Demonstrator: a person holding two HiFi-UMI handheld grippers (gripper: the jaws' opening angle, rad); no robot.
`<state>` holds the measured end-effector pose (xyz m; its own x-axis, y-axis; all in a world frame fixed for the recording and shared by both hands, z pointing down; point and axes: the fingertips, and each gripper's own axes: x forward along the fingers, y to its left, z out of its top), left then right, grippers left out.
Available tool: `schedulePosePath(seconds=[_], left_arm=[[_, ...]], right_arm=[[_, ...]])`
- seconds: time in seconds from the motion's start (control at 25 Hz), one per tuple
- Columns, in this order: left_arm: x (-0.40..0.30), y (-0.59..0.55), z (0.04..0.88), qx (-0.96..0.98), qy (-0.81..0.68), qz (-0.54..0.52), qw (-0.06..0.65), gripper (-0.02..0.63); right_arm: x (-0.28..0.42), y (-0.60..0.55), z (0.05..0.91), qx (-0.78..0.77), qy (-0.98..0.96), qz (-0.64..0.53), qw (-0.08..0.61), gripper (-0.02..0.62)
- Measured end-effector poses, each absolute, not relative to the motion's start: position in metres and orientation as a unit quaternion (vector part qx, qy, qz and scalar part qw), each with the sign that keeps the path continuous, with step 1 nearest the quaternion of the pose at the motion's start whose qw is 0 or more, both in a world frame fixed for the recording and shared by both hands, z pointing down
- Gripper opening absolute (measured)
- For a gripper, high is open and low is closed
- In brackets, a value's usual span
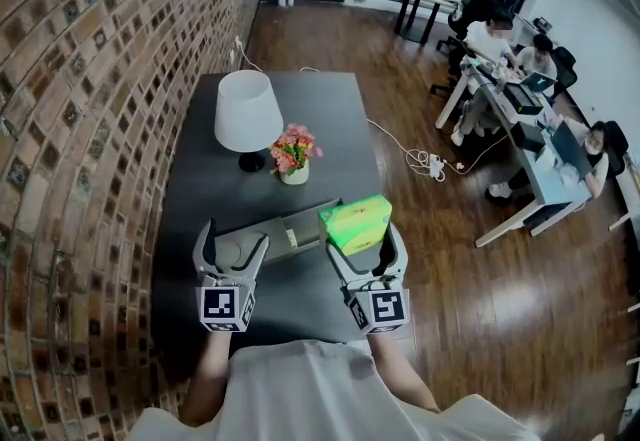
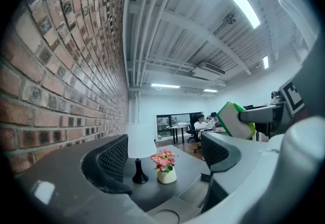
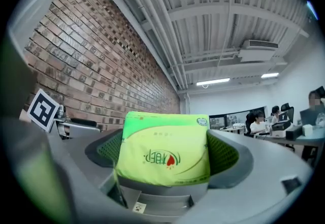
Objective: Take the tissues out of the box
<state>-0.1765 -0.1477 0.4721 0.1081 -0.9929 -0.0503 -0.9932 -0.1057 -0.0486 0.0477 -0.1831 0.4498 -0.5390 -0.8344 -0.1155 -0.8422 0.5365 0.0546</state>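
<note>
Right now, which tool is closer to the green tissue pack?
Right. The right tool grips the green tissue pack between its jaws; the left tool stands apart to its left, not touching.

One tissue pack [image 1: 356,222], one box [image 1: 262,232], one lamp [image 1: 246,111], one flowerpot [image 1: 293,172]

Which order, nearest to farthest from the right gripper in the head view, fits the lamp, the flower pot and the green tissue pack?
1. Green tissue pack, between the right gripper jaws.
2. Flower pot, mid-table, ahead and left.
3. Lamp, farther back, left.
</note>
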Motion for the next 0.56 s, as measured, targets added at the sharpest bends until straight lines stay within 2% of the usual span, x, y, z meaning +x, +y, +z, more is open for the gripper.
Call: schedulePosePath(seconds=[0.56], left_arm=[[-0.162,-0.145,0.46,-0.752,0.657,0.006,0.051,0.423]], right_arm=[[0.053,-0.188,0.449,-0.486,0.872,0.044,0.033,0.514]])
